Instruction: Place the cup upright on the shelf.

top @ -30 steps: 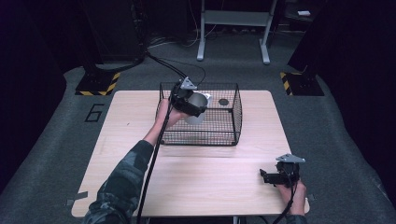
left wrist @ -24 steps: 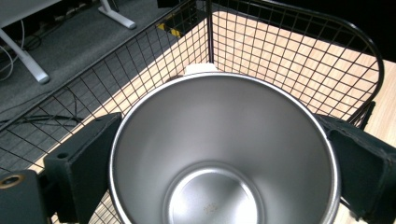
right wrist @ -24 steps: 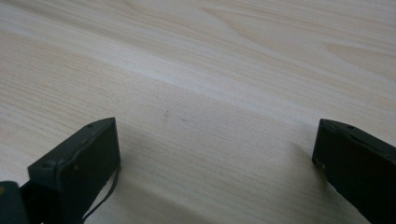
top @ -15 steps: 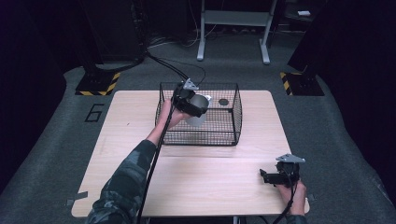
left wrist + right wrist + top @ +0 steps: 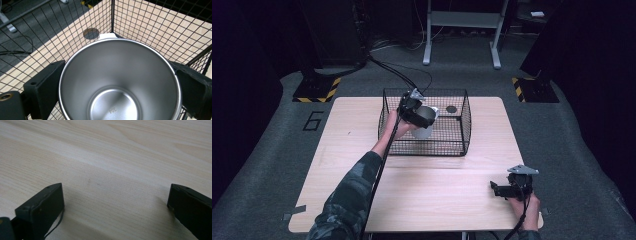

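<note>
So the left gripper [image 5: 421, 116] is up over the black wire-mesh basket [image 5: 462, 142] that sits on the far half of the light wooden table [image 5: 337, 165], and its jaws are clamped on either side of a shiny stainless-steel cup [image 5: 119, 82]. In the left gripper view you look straight down into the cup: smooth brushed inside, a round flat bottom with a tiny stamped "304" on it, and the two black jaws pressing against the rim from the left and the right. From the high view the cup [image 5: 426, 121] looks like it's held inside the basket's outline, toward the left-middle part, tilted a bit rather than standing straight. Can't tell if its bottom is touching the basket floor or not.

Through the mesh behind the cup there's a dark round hole [image 5: 91, 33] in the tabletop, and it also shows in the high view inside the basket's far right area. There's also a small white bit poking out just past the cup's far rim, can't tell what it is.

The right gripper [image 5: 498, 189] is well away from all that, down at the near right corner of the table, held low by the person's hand [image 5: 525, 207]. Its jaws are spread wide with only bare wood grain between them, holding nothing.

Left forearm in a camo-pattern sleeve [image 5: 347, 200] reaches diagonally across the table.
</note>
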{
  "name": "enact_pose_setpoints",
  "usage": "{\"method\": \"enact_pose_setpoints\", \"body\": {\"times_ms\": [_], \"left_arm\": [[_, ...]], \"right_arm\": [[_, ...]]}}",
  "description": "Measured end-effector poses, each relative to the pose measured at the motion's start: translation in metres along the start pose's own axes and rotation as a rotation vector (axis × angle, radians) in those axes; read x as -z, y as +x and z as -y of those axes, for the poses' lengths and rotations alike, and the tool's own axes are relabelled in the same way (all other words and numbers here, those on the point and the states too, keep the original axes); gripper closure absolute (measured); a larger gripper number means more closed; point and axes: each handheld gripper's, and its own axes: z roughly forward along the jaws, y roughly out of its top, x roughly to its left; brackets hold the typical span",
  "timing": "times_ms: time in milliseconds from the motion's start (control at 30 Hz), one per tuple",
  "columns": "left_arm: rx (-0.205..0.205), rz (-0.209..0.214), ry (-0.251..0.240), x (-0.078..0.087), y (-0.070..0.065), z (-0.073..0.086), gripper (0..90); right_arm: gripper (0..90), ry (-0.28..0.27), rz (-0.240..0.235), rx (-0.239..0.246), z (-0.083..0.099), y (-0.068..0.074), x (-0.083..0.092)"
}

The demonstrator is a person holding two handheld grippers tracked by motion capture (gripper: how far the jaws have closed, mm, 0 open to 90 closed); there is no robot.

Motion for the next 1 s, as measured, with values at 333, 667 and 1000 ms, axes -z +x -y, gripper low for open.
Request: {"method": "enact_pose_setpoints", "body": {"times_ms": [333,667,1000], "left_arm": [[0.005,0.021,0.034,-0.011,-0.001,0.004,6.0],[0.008,0.027,0.066,-0.019,0.000,0.006,6.0],[0.006,0.038,0.095,-0.025,-0.001,0.007,6.0]], "right_arm": [[0.4,0.000,0.000,-0.001,0.000,0.000,0.000],[0.4,0.001,0.000,-0.005,0.000,0.000,0.000],[0.5,0.001,0.000,-0.003,0.000,0.000,0.000]]}}
